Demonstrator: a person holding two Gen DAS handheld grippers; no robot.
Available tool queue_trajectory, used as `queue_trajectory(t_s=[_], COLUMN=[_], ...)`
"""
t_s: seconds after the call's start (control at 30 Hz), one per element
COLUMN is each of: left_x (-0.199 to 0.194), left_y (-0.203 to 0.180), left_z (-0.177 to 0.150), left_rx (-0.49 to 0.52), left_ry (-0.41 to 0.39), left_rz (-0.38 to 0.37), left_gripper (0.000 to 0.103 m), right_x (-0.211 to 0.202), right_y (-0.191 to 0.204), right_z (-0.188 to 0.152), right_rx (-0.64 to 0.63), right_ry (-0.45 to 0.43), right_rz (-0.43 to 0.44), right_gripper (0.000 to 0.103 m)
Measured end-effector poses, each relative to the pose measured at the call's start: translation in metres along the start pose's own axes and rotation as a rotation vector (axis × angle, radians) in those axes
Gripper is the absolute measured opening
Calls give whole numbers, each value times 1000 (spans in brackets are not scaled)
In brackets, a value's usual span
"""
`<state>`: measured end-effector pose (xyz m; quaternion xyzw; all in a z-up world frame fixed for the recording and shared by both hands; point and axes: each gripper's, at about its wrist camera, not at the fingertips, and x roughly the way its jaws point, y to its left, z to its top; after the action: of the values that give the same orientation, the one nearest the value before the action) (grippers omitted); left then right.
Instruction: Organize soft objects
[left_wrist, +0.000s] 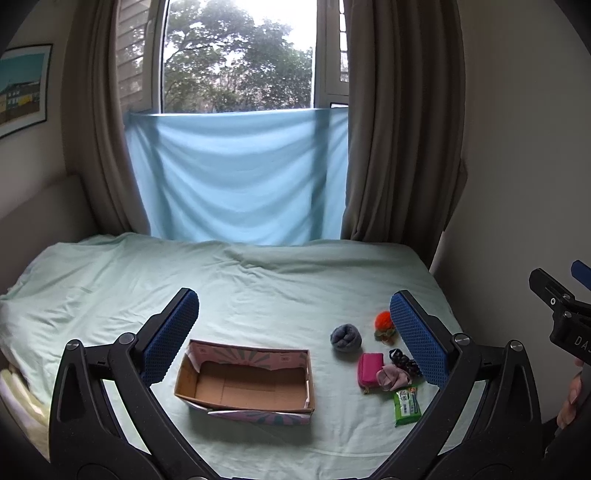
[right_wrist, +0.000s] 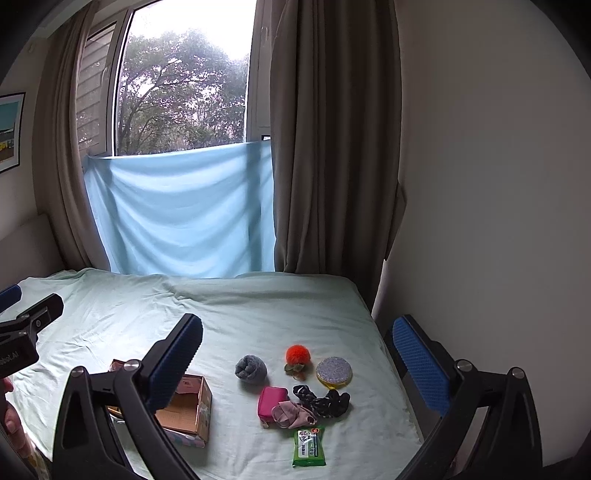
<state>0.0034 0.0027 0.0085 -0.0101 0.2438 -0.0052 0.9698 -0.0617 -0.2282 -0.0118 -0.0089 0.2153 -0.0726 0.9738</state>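
An open, empty cardboard box (left_wrist: 245, 384) sits on the pale green bed; it also shows in the right wrist view (right_wrist: 188, 410). To its right lie a rolled grey sock (left_wrist: 346, 338) (right_wrist: 251, 368), an orange pompom (left_wrist: 384, 320) (right_wrist: 297, 353), a pink pouch (left_wrist: 369, 369) (right_wrist: 271, 402), a pink scrunchie (right_wrist: 291, 413), a black scrunchie (right_wrist: 321, 400), a green wipes pack (left_wrist: 406, 408) (right_wrist: 309, 446) and a round glittery compact (right_wrist: 333, 371). My left gripper (left_wrist: 295, 332) is open and empty above the box. My right gripper (right_wrist: 295, 369) is open and empty above the small items.
The bed (left_wrist: 258, 280) meets a wall (right_wrist: 480, 221) on the right. Brown curtains (left_wrist: 399, 129) and a blue cloth (left_wrist: 240, 177) hang at the window behind. A padded headboard (left_wrist: 37, 206) stands at the left.
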Motion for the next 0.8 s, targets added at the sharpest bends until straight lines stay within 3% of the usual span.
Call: queue_trajectory(t_s=[0.8], left_x=[0], left_y=[1], left_z=[2], left_rx=[8], left_ry=[-11], left_rz=[-8], left_gripper=[102], right_x=[1], right_y=[3], right_z=[3], right_rx=[11], right_ry=[-14], right_rz=[-4], right_gripper=[103])
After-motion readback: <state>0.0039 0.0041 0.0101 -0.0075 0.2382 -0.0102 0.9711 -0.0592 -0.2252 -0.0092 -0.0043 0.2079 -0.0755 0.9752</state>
